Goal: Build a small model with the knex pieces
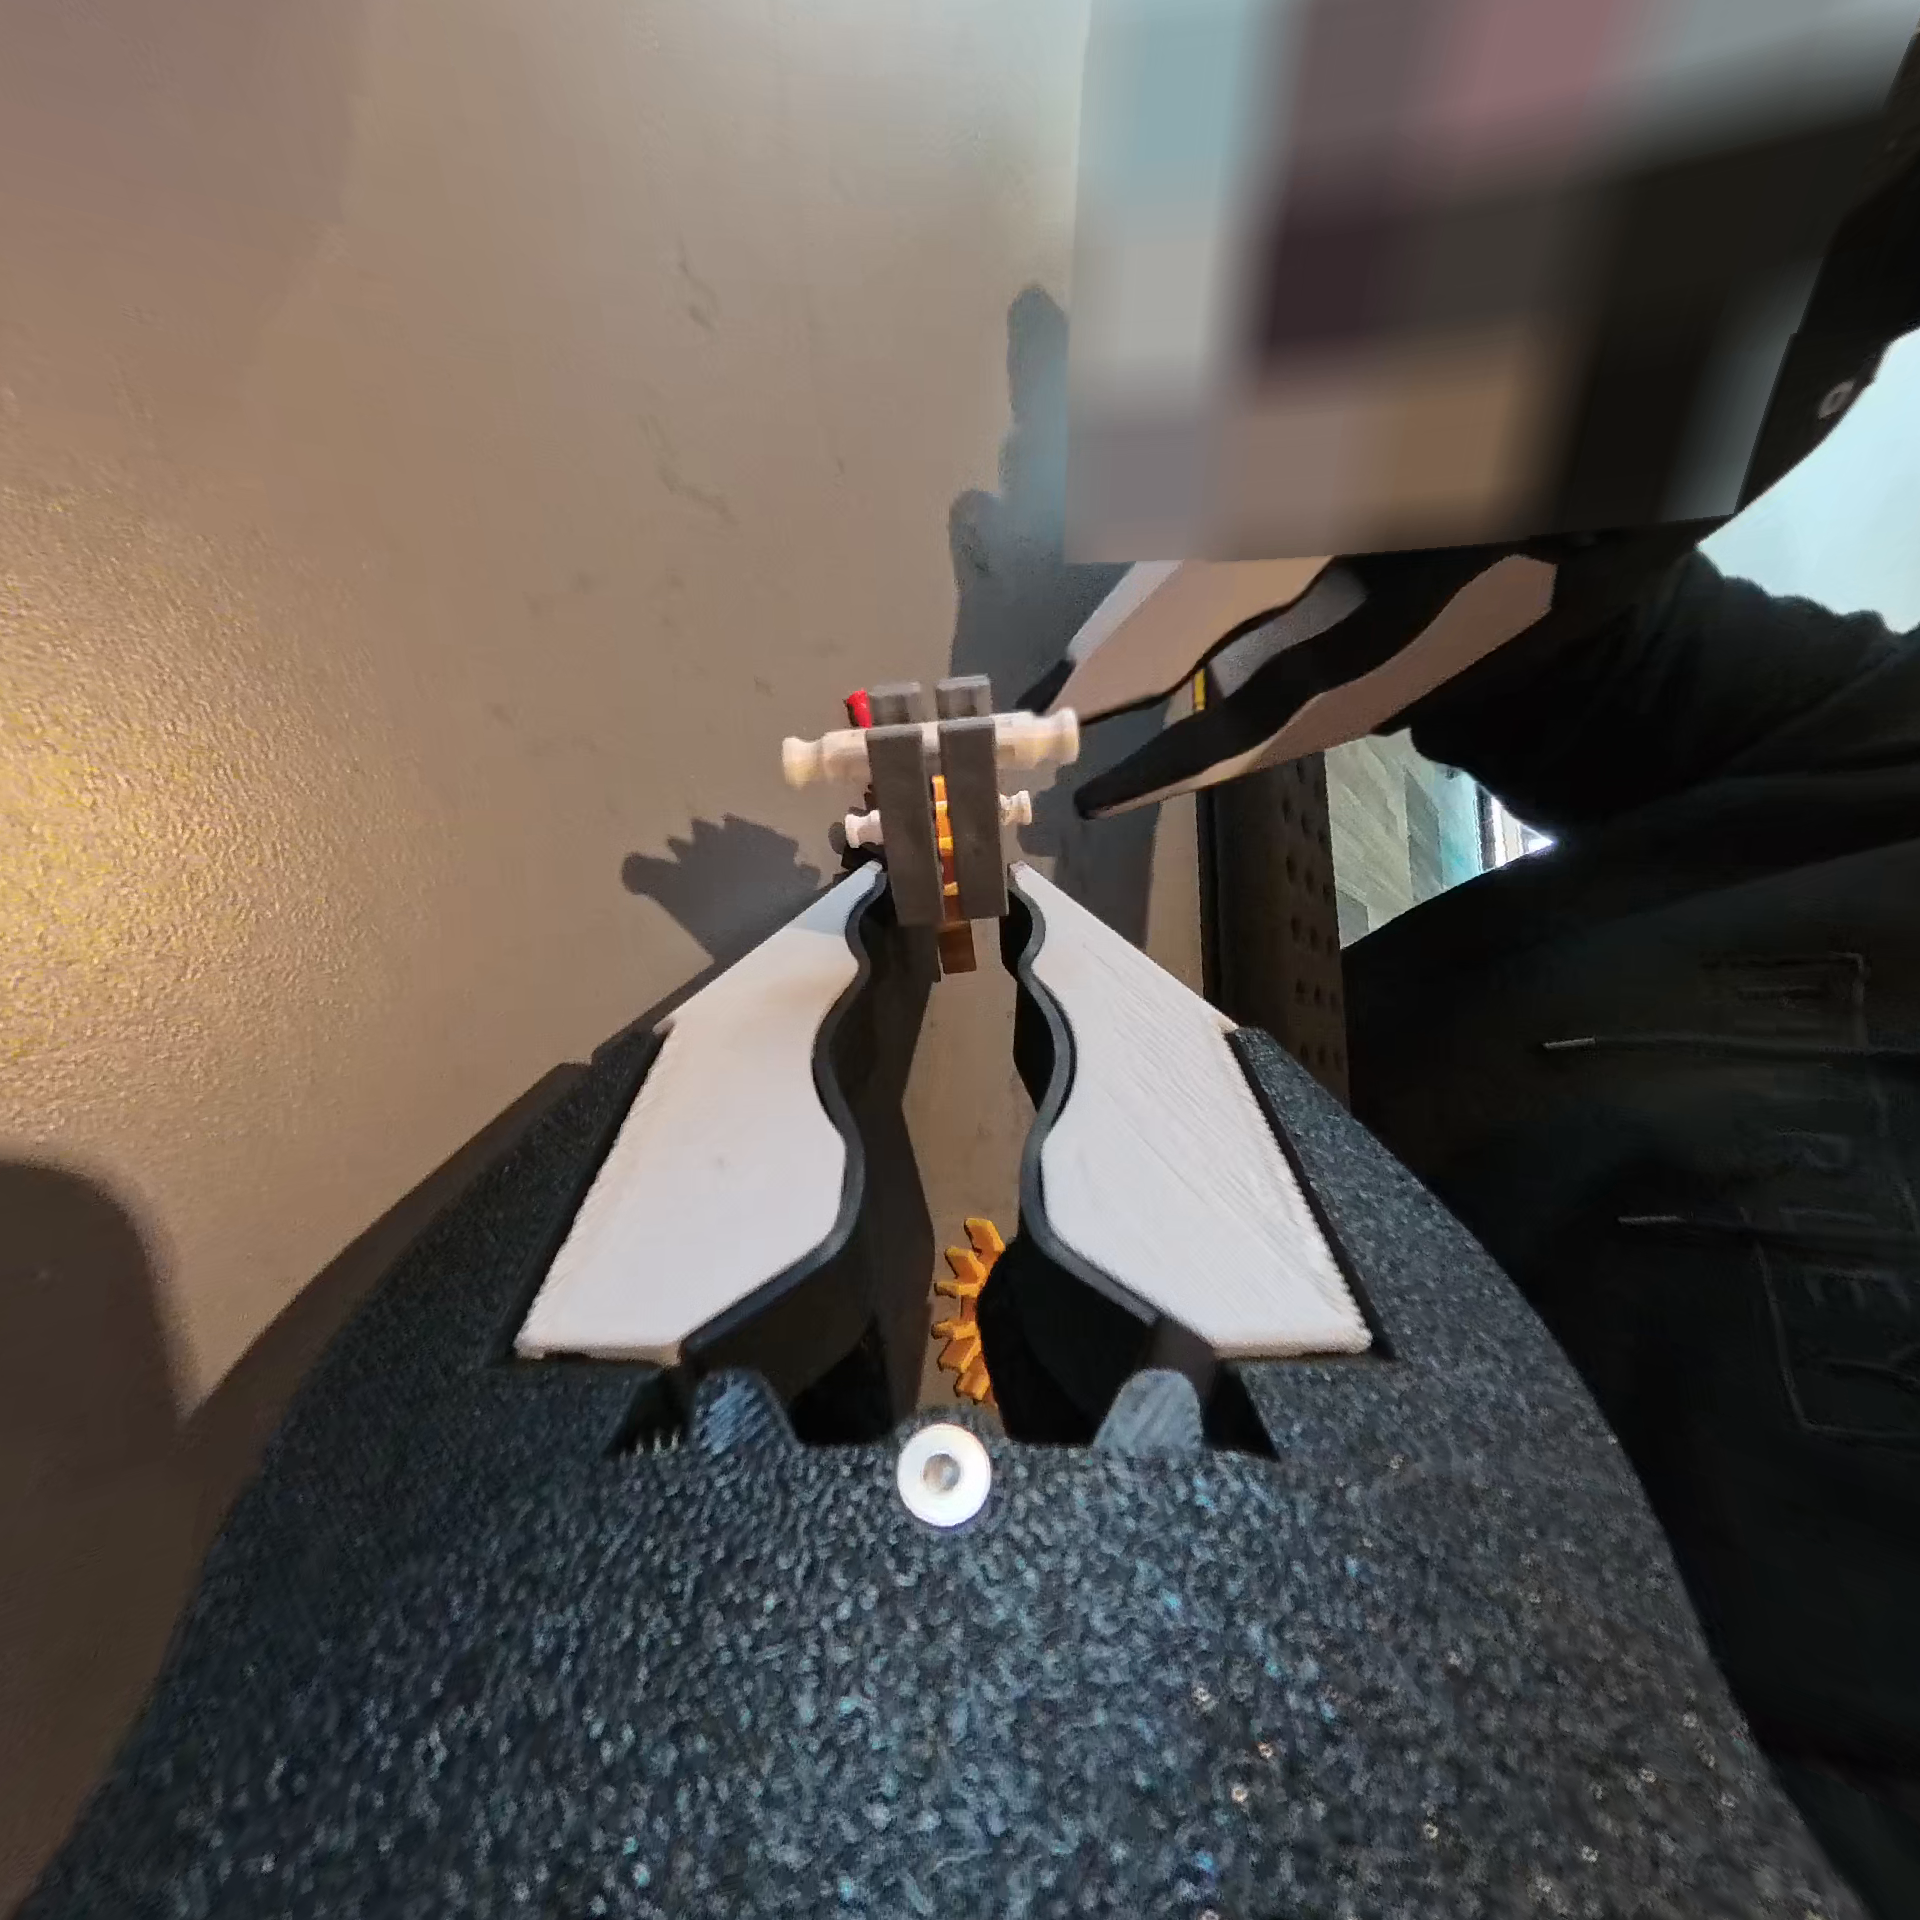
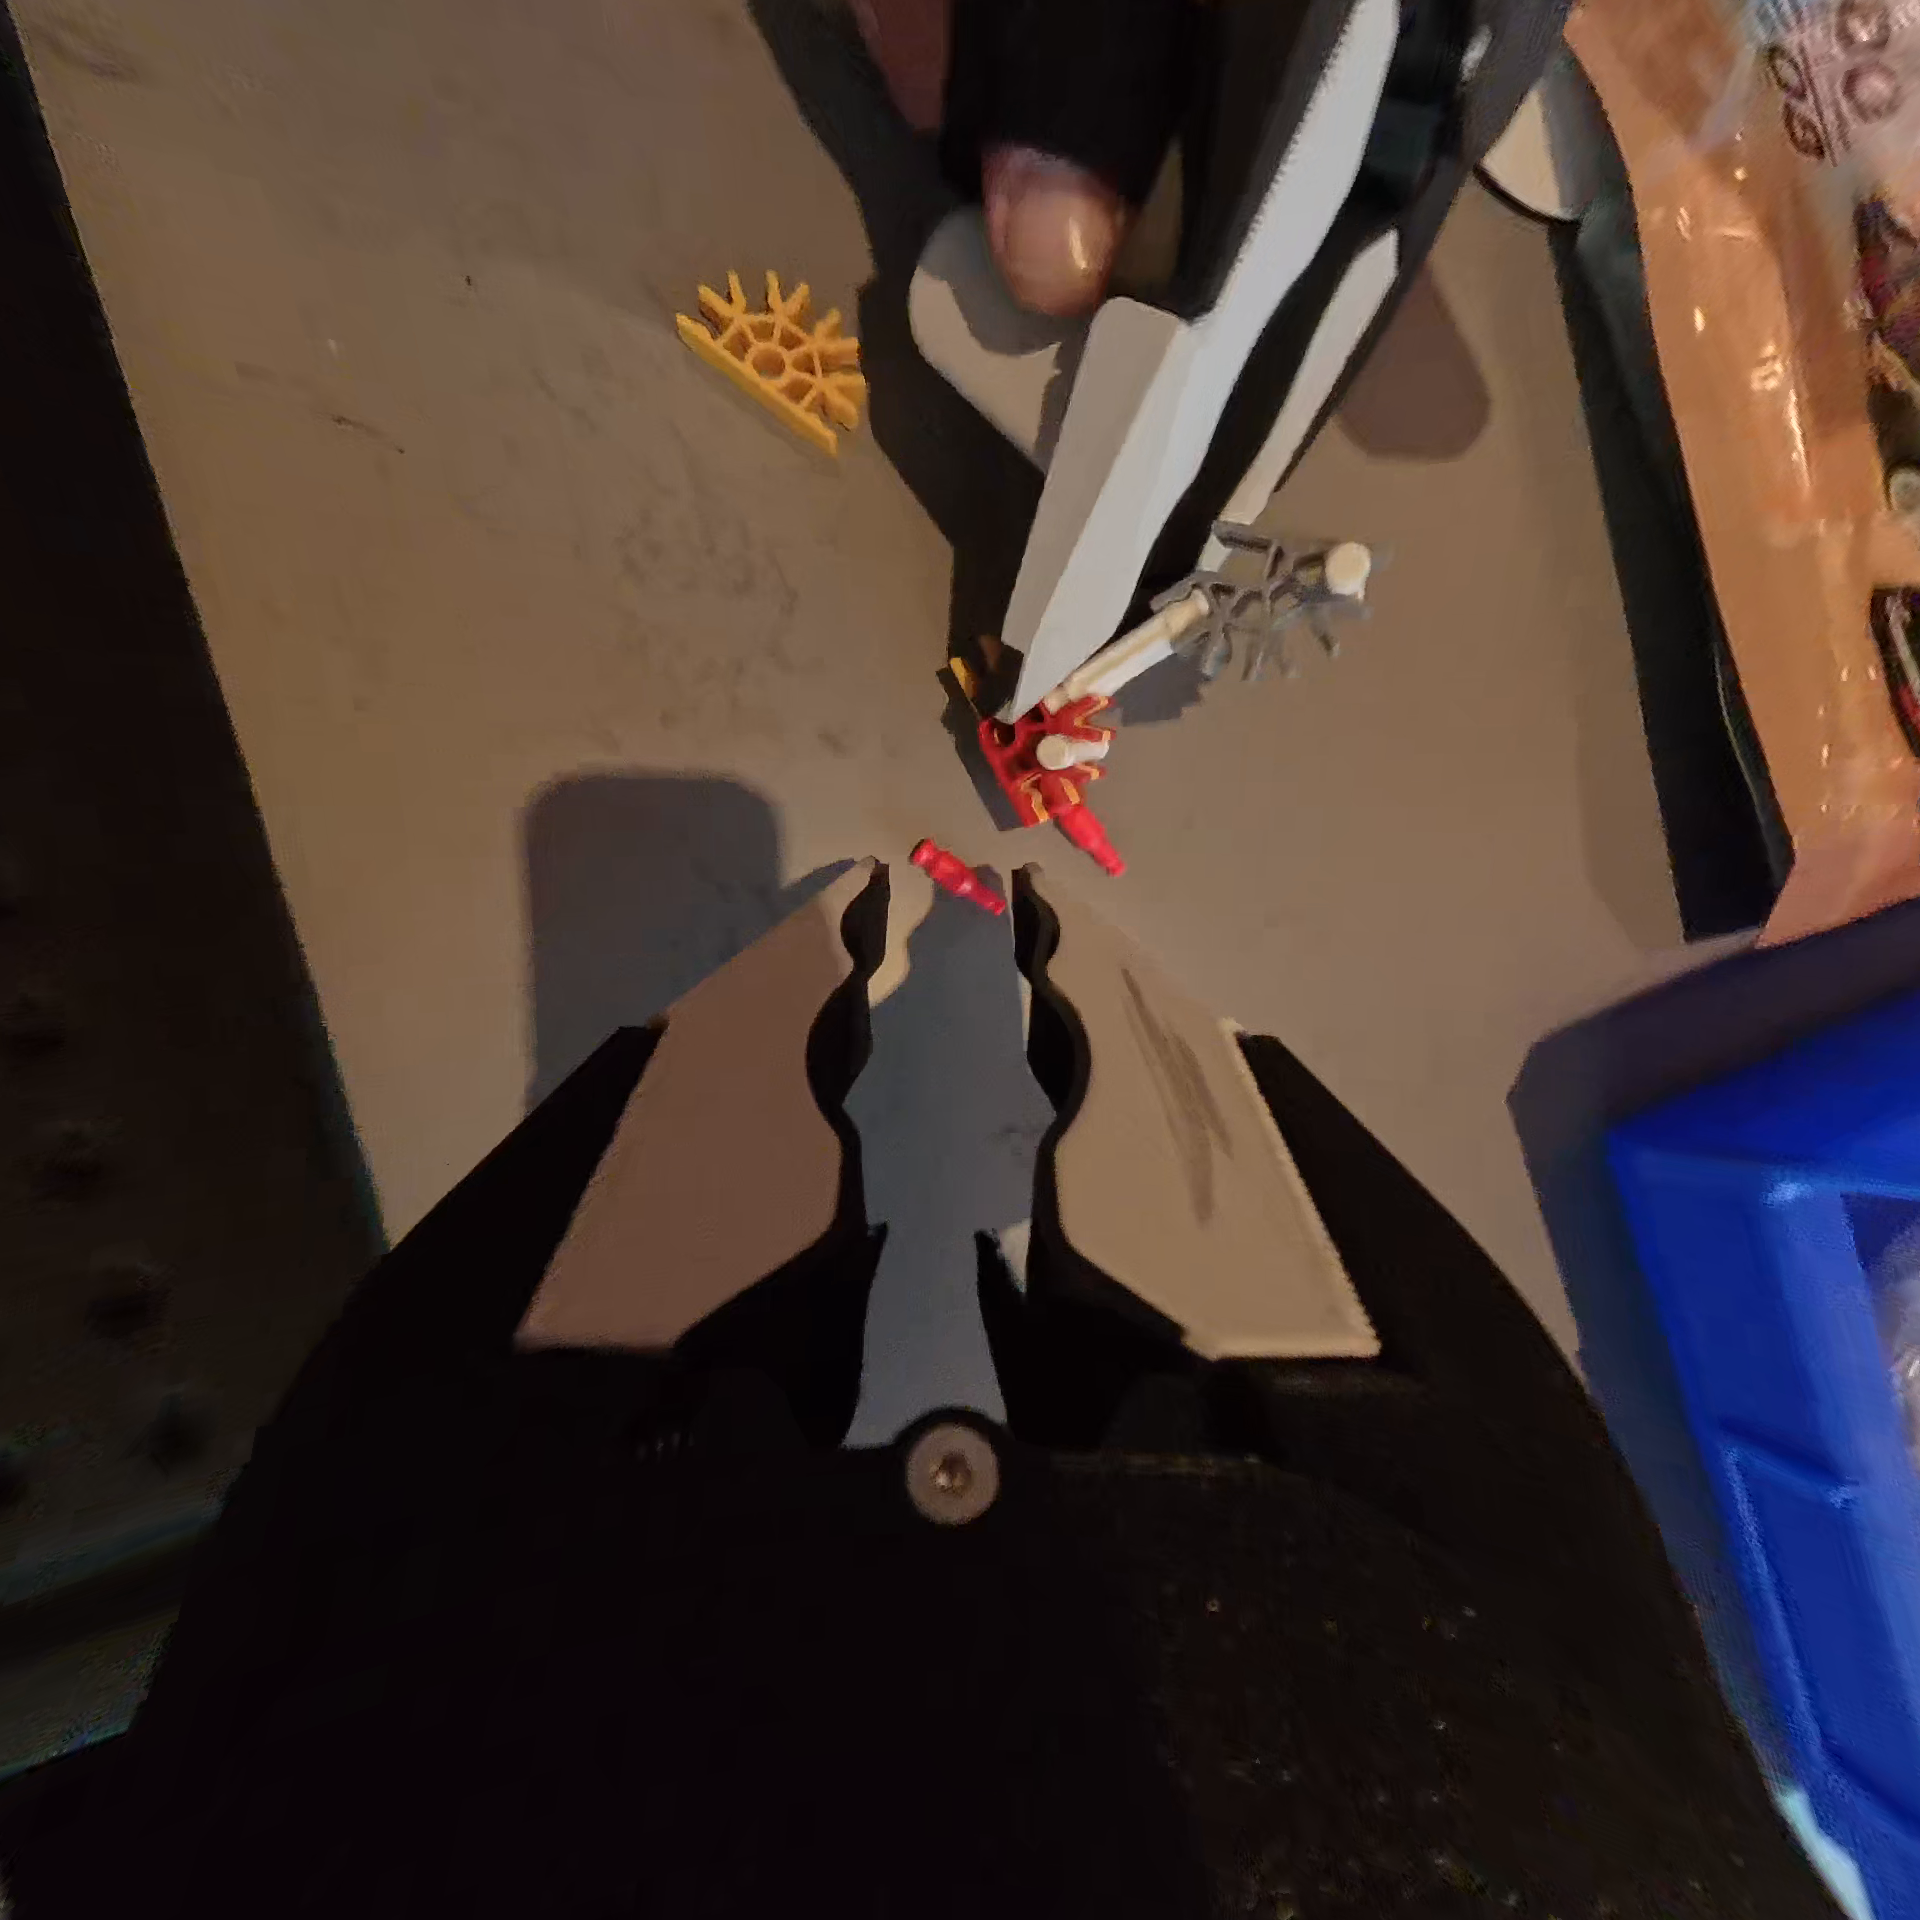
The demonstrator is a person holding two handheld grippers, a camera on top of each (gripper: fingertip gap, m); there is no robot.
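Observation:
My left gripper (image 1: 945, 896) is shut on a small toy-rod assembly (image 1: 902, 821) of two grey connectors, white rods, an orange piece and a red tip. In the right wrist view the left gripper (image 2: 1023, 681) comes down from the top, with the assembly's red connector (image 2: 1039, 774), white rod and grey connectors (image 2: 1262, 613) at its tip. My right gripper (image 2: 951, 871) is open, with a short loose red rod (image 2: 958, 879) between its fingertips. In the left wrist view the right gripper (image 1: 1075, 764) is just right of the assembly.
A yellow half-round connector (image 2: 774, 364) lies on the beige table (image 2: 416, 520), left of the left gripper; it also shows between my left fingers (image 1: 966, 1309). A blue bin (image 2: 1766, 1403) stands at the right, with a plastic bag (image 2: 1766, 468) beyond. A person's thumb (image 2: 1049, 244) is on the left gripper. Left and right tips are no more than a few centimetres apart.

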